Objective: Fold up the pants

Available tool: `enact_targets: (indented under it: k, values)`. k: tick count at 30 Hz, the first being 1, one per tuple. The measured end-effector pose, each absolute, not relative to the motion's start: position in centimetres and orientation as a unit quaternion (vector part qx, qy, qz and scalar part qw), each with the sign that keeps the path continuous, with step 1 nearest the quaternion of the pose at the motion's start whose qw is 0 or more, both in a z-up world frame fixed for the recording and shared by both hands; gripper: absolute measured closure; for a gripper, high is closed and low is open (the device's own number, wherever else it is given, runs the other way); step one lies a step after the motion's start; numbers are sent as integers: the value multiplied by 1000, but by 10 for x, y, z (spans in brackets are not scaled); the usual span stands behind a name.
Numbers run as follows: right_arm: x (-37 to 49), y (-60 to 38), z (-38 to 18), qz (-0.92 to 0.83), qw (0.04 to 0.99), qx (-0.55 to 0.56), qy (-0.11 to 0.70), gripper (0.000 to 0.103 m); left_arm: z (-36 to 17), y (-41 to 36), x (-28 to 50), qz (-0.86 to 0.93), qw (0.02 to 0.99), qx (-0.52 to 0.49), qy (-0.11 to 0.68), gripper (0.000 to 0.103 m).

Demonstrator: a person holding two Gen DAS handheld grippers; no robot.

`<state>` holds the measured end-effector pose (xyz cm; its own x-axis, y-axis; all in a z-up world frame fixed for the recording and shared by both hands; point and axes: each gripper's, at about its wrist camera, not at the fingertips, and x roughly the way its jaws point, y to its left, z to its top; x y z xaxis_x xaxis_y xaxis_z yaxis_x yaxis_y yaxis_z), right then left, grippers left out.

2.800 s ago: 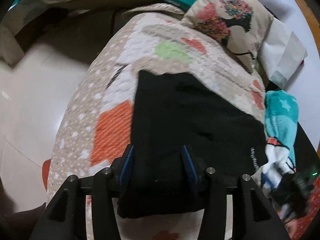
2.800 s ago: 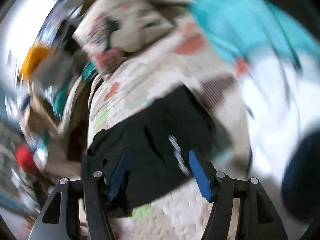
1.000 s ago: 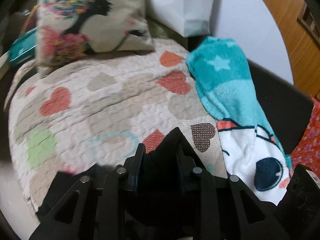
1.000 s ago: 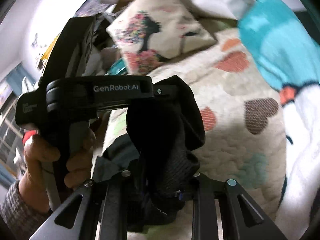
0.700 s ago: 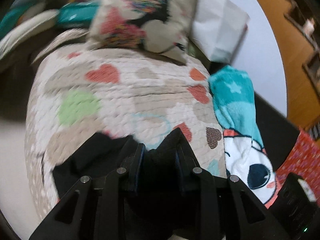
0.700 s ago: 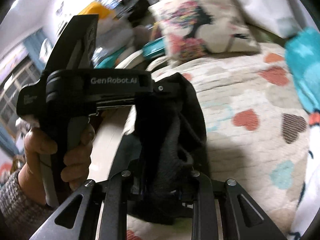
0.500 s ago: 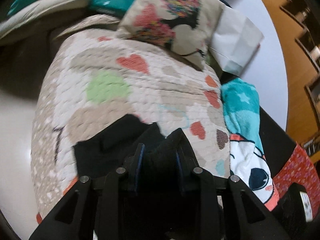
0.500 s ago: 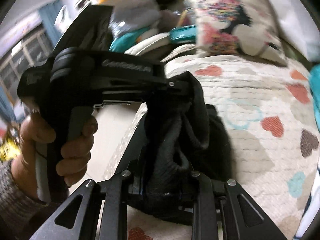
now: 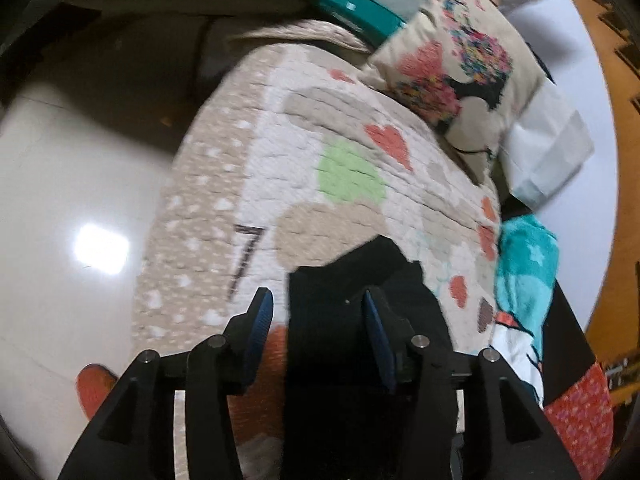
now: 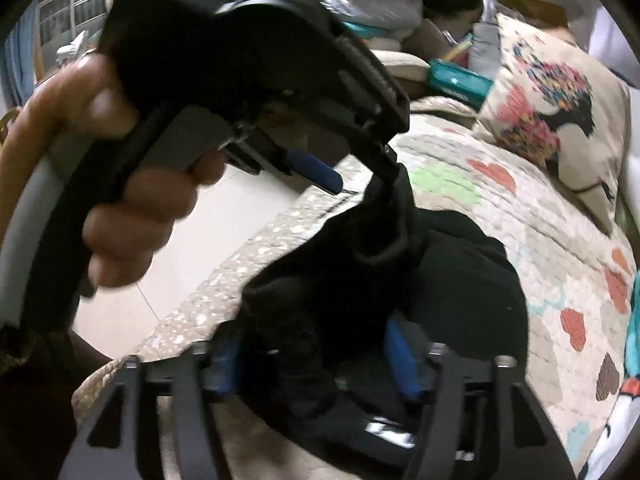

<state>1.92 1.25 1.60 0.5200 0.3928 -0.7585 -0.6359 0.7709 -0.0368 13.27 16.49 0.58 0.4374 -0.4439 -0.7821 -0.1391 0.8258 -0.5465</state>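
Between both just-opening tongs (image 9: 318, 334) (image 10: 316, 354) lie black pants (image 9: 360, 360).

one black pants (image 9: 360, 344), one pillow (image 9: 460, 76), two grippers (image 9: 316, 332) (image 10: 316, 360).

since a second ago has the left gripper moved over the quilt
Yes. The left gripper has swung left, away from the teal blanket, toward the quilt's floor-side edge; its jaws have just been opening over the black pants.

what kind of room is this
Most likely a lived-in bedroom or living room at home: a quilted heart-print cover spread over a bed or sofa, a printed cushion at its far end, black pants on it, and a glossy tiled floor.
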Motion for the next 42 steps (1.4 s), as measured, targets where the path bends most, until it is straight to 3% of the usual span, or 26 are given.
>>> enact_targets:
  k: [8, 14, 19, 27, 31, 42]
  values:
    - [-9, 25, 21, 330, 846, -169, 384, 17, 14, 193, 123, -6, 822, -287, 493, 57]
    - [-36, -1, 34, 336, 838, -179, 390, 17, 25, 181, 105, -51, 822, -302, 481, 57]
    - [-8, -64, 53, 272, 868, -98, 403, 16, 34, 138, 96, -114, 830, -258, 481, 55]
    - [40, -122, 39, 214, 860, 67, 459, 16, -31, 131, 114, -90, 774, -285, 559, 48]
    - [49, -137, 25, 195, 846, 126, 480, 16, -24, 126, 113, -88, 787, -260, 553, 47]
    - [53, -169, 27, 169, 854, 151, 468, 16, -15, 160, 79, -62, 800, -330, 497, 46]
